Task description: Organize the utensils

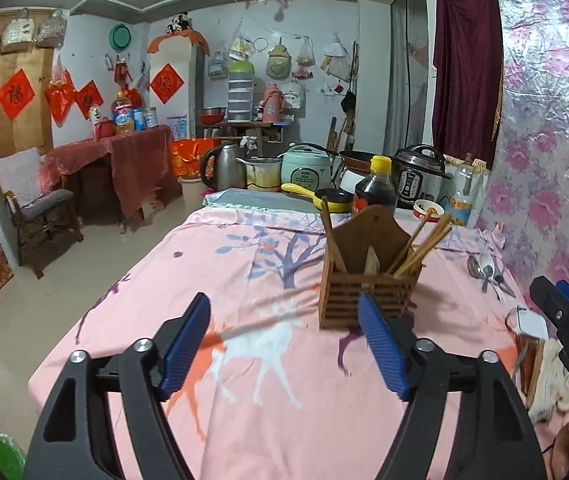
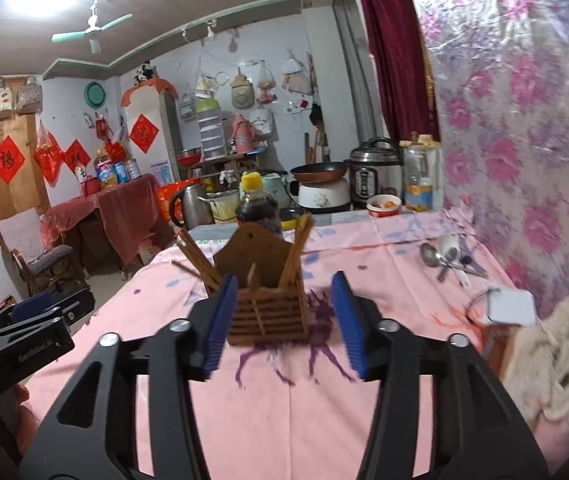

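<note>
Pink-clothed worktop (image 1: pixel 244 420): chopsticks (image 1: pixel 424 246) in holder (image 1: pixel 364 292), spoons (image 2: pixel 450 258) still loose; both grippers' fingers (image 1: pixel 384 344) open w/ nothing held.

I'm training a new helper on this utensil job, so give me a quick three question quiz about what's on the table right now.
1. True or false: the chopsticks stand in the wooden holder.
2. Where do the spoons lie? A) inside the holder B) loose on the pink cloth near the floral wall C) in the frying pan
3. Fill in: the bottle just behind the holder has a ____ cap.

Key: 1 true; 2 B; 3 yellow.
</note>
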Tool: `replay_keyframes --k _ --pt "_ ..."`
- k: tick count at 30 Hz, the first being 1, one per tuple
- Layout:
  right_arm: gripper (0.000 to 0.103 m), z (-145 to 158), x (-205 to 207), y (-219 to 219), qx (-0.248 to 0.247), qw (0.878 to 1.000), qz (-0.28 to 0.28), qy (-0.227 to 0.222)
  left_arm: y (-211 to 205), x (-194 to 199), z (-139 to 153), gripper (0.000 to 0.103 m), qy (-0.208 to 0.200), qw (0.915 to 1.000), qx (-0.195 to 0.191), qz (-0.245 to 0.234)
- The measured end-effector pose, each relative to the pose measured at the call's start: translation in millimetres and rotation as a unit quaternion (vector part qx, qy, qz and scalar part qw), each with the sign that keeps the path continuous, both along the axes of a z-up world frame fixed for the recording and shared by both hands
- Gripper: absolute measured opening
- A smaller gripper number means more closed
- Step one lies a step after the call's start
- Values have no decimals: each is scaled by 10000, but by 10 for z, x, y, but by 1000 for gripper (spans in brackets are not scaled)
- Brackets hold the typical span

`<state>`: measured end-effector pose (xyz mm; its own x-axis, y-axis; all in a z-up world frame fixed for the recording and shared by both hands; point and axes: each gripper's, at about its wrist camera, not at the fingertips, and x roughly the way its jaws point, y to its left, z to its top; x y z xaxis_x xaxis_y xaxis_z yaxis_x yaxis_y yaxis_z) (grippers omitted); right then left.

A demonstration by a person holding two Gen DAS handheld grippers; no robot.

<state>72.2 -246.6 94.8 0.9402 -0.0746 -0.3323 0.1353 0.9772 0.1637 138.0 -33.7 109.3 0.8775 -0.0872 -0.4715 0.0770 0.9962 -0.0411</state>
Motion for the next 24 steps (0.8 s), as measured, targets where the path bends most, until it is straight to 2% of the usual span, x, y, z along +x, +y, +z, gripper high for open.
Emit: replay_keyframes --k 3,7,12,18,24 --pt "60 -14 -286 29 -13 10000 -59 -20 30 -230 21 81 -56 10000 14 20" --pt "74 20 -586 81 -53 9998 -121 -138 111 -659 104 88 -323 9994 -10 99" --pt "85 23 -888 123 -21 9997 -132 -198 116 -1059 190 93 -649 9977 85 190" --pt "88 -40 -1035 61 103 9996 -230 -135 40 -1369 186 94 -925 9952 265 189" --pt "88 -90 -1030 44 100 9997 -219 -78 13 -1405 160 94 -993 9945 272 185"
